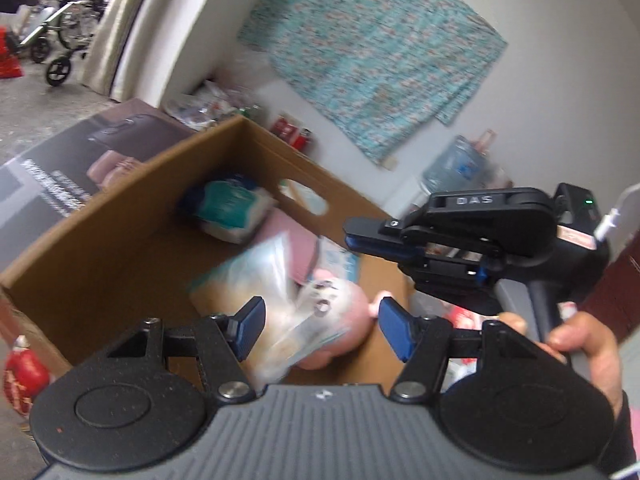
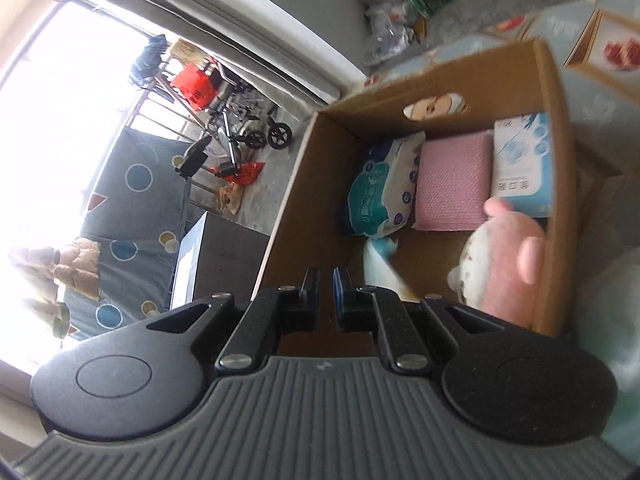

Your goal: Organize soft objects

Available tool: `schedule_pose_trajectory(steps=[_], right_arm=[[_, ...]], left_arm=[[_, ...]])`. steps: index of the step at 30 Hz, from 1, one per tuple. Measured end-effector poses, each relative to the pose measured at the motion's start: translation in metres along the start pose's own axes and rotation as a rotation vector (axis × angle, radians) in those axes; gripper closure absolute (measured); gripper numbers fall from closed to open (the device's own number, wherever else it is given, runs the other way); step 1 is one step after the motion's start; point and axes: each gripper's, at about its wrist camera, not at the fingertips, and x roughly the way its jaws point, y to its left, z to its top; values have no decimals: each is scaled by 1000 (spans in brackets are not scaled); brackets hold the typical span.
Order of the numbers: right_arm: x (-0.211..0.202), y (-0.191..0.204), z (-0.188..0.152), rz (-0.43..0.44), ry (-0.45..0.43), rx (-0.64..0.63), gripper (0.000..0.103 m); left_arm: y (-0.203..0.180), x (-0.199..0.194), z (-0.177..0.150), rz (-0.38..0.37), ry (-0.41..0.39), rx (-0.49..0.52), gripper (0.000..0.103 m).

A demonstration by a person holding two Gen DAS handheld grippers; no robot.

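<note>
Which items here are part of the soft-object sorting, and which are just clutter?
Job items:
cardboard box
wipes pack
pink cloth
blue tissue pack
pink plush toy
clear plastic bag, between the left gripper pads, blurred
right gripper, shut, empty

Lying about:
wheelchair
water jug
floral cloth on the wall

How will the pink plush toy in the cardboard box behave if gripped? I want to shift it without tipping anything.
The pink plush toy looks rounded and stuffed, so it would probably squash and sag, not slip. It seems light for its bulk. Leaning on the cardboard box wall, it may flop over once nudged.
</note>
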Motion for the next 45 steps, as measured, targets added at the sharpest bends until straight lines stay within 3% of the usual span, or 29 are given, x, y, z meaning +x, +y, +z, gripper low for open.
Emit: schedule_pose_trajectory(steps=[5,9,11,14,17,24,39,45], right_arm=[[54,-5,6,-71,36,0,94],[63,11,-5,-177,123,-186,88],[64,10,-12,-242,176,-267,73],[67,5,-21,-311,268,-310,71],[81,-4,-31,-332,364,-272,71],[110,-11,-42,-293,374,-144,71],[135,-48,-37,-13,266,320,71],[131,-51,-41,56,239,381,69]], left_arm=[[21,-10,6,68,-18,-18,40],[33,-22,6,101,-25,3,40],[36,-28,7,118,-30,18,40],[41,-39,7,132,-49,31,40],[52,-51,6,141,-67,22,40],[73,-66,2,178,-81,-20,40],[88,-75,-1,197,-91,-59,40],[89,-76,-1,199,-90,-59,40]])
